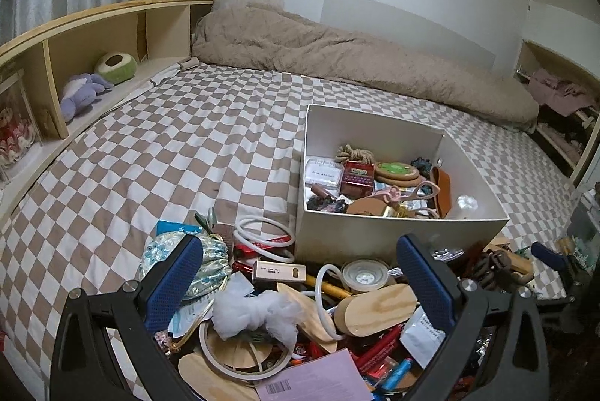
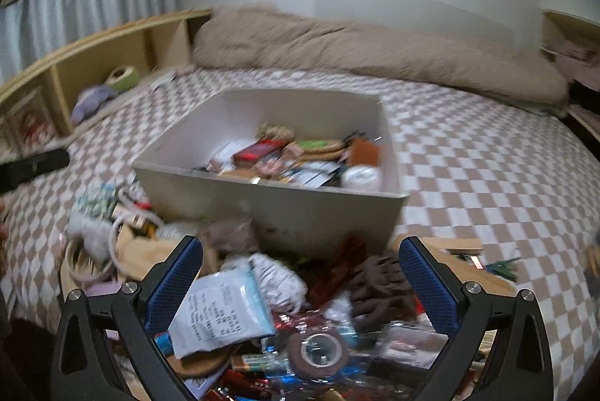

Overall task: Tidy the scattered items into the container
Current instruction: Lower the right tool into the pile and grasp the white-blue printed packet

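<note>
Left wrist view: box (image 1: 375,228) sits at 1 o'clock on the checked bedsheet (image 1: 168,153), part full. Clutter pile (image 1: 300,311) touches its near wall, 6 o'clock. Left gripper (image 1: 300,273) spread wide over the pile, holding nothing; white fluffy bow (image 1: 258,314) and wooden oval (image 1: 375,307) lie between the fingers. Right wrist view is blurred: right gripper (image 2: 300,269) also wide apart, empty, above a white packet (image 2: 221,311) and what looks like a tape roll (image 2: 320,350). Beige duvet (image 1: 356,63) at 12.
</note>
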Demonstrator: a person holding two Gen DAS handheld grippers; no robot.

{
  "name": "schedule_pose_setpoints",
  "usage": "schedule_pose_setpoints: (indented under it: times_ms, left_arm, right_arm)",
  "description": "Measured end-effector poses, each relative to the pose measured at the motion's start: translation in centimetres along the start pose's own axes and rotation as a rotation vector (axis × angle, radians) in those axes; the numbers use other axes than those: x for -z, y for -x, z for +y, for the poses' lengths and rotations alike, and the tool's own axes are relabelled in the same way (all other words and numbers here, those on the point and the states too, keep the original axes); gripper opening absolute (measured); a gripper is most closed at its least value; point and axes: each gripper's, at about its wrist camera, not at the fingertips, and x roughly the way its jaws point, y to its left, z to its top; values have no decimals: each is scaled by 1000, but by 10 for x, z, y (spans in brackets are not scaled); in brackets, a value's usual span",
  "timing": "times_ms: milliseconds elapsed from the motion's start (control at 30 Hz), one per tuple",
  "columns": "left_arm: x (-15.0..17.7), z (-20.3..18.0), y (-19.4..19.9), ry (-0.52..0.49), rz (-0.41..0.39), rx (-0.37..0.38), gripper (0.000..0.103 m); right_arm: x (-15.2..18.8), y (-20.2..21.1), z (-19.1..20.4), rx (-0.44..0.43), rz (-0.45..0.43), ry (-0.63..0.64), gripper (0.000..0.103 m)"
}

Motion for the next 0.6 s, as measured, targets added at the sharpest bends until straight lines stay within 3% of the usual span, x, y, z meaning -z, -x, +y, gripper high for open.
schedule_pose_setpoints:
  times_ms: [300, 600]
  left_arm:
    - [0, 3, -6, 9, 16, 7, 103]
    - [1, 5, -9, 19, 21, 5, 103]
  right_arm:
    - [27, -30, 39, -96, 71, 207, 103]
    - [43, -49, 48, -197, 151, 295, 103]
